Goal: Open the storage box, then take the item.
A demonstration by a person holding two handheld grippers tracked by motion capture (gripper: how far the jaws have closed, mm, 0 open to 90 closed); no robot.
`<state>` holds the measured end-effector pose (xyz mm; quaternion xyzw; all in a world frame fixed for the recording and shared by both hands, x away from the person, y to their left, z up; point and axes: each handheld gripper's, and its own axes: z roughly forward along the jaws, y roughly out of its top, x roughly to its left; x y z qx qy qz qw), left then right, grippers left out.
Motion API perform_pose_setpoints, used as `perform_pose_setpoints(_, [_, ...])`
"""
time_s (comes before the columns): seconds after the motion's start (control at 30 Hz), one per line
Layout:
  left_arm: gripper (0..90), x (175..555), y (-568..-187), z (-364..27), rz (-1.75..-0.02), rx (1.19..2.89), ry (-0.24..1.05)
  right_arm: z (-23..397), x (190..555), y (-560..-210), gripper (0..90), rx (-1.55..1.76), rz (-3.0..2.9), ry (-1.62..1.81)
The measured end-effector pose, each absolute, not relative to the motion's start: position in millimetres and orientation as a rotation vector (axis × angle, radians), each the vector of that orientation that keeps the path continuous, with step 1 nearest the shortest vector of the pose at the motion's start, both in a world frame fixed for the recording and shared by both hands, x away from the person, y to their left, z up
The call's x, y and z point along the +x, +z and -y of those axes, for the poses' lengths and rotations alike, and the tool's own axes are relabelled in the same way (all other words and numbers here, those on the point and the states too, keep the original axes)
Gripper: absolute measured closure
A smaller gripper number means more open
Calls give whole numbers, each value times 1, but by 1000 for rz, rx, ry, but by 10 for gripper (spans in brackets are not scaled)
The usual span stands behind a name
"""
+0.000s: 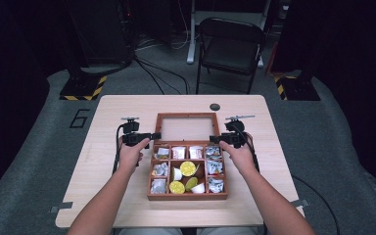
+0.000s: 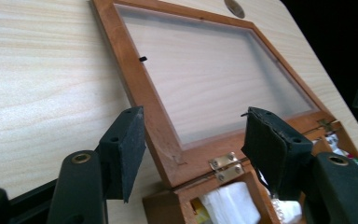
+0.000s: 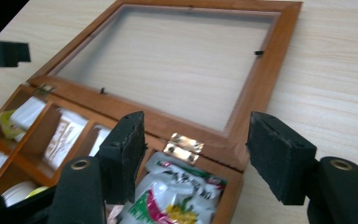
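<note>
Here, on a pale wood-grain counter (image 1: 103, 161): an open reddish-brown wooden box with compartments (image 1: 187, 196), its clear-paned wooden-framed lid (image 1: 186, 128) thrown back flat on the counter beyond it, joined by small brass hinges (image 2: 226, 166). Inside the box: white sachets (image 1: 178, 152) along the far row, crinkled silvery packets (image 1: 159, 169) down the left column, printed packets (image 1: 214, 167) down the right column, and round yellow-topped cups (image 1: 188, 168) with white ones in the middle section.

At the box's far-left corner: left black two-fingered gripper (image 1: 152, 136), held in the person's left hand (image 1: 131, 153), fingers spread wide and empty. In the left gripper view (image 2: 192, 149), one finger over bare counter just beside the lid frame, the other over the hinge edge, with the lid's near corner and a brass hinge in the gap between them. Touching or merely above: cannot tell.

At the box's far-right corner: right black two-fingered gripper (image 1: 214, 139), held in the right hand (image 1: 240, 155), fingers likewise spread apart and gripping nothing. In the right gripper view (image 3: 193, 154), the lid's corner and a brass hinge between the fingers, a green, red and white printed packet (image 3: 177, 196) in the nearest compartment just below them, and white sachets in the compartments to the left.

Farther off: a small dark round disc (image 1: 215, 106) near the counter's far edge, a black folding chair (image 1: 230, 46) on the grey floor beyond, loose black cables (image 1: 152, 68) beside it, and two black-and-yellow striped stand bases (image 1: 84, 87) at either side.
</note>
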<state>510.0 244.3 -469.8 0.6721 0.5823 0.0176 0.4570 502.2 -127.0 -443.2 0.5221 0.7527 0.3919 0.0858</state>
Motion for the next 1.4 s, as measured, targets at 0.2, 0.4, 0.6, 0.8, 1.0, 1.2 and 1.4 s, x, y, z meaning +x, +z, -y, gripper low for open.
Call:
perform_pose_setpoints(0.2, [386, 504, -465, -241, -1413, 1695, 66, 117, 489, -432, 366, 1453, -2303, 1160])
perform_pose_setpoints(0.4, [387, 498, -459, -239, -1386, 1719, 92, 105, 482, -432, 376, 1382, -2352, 1131])
perform_pose_setpoints(0.6, [387, 493, -453, -239, -1366, 1690, 89, 97, 475, -434, 376, 1349, -2389, 1134])
perform_pose_setpoints(0.8, [387, 485, -454, -241, -1354, 1677, 72, 84, 466, -441, 377, 1295, -2447, 1117])
perform_pose_setpoints(1.0, [387, 481, -457, -245, -1354, 1699, 97, 72, 457, -447, 385, 1237, -2503, 1131])
perform_pose_setpoints(1.2, [387, 475, -451, -246, -1339, 1688, 107, 63, 442, -451, 386, 1216, -2540, 1137])
perform_pose_setpoints(1.4, [387, 473, -449, -247, -1309, 1701, 122, 56, 430, -458, 387, 1166, -2577, 1111])
